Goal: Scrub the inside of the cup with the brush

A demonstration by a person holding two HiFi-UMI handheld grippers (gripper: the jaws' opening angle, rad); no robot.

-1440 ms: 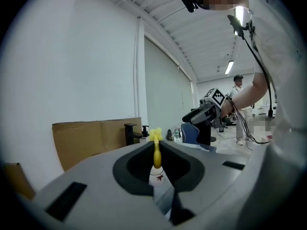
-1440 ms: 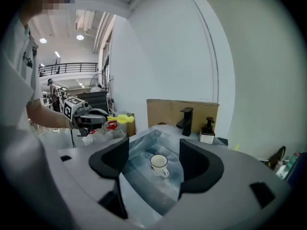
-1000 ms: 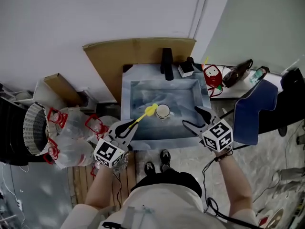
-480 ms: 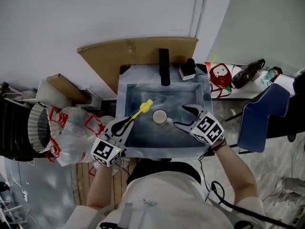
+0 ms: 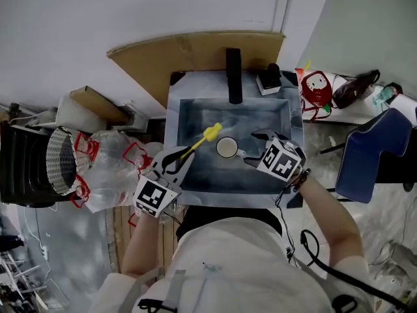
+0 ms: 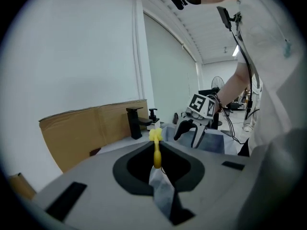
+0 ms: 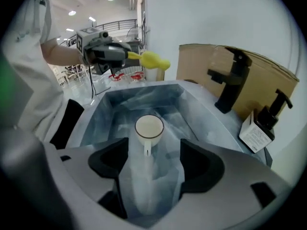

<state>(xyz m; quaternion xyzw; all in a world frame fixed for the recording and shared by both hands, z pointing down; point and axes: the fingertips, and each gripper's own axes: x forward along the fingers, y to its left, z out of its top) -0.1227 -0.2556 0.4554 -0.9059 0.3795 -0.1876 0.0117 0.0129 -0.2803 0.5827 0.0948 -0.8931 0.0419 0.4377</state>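
A white cup [image 5: 226,147] stands upright in the grey-blue sink [image 5: 195,181], its handle pointing toward my right gripper [image 5: 253,149]. In the right gripper view the cup [image 7: 149,127] sits just past the open jaws of that gripper [image 7: 146,159], and its handle lies between them with room on both sides. My left gripper [image 5: 174,163] is shut on the handle of a yellow brush [image 5: 207,135]. The brush head hangs above the sink, just left of the cup. In the left gripper view the brush [image 6: 156,150] sticks out from the left gripper [image 6: 157,159].
A black faucet [image 5: 233,75] and a soap dispenser [image 5: 269,78] stand on the sink's back rim, with cardboard [image 5: 195,47] behind them. Plastic bags [image 5: 107,175] and a wire basket [image 5: 58,168] lie to the left. A blue chair [image 5: 371,152] stands to the right.
My right gripper has moved left to the cup, so the handle now lies between its jaws. The left gripper has kept the brush raised beside the cup.
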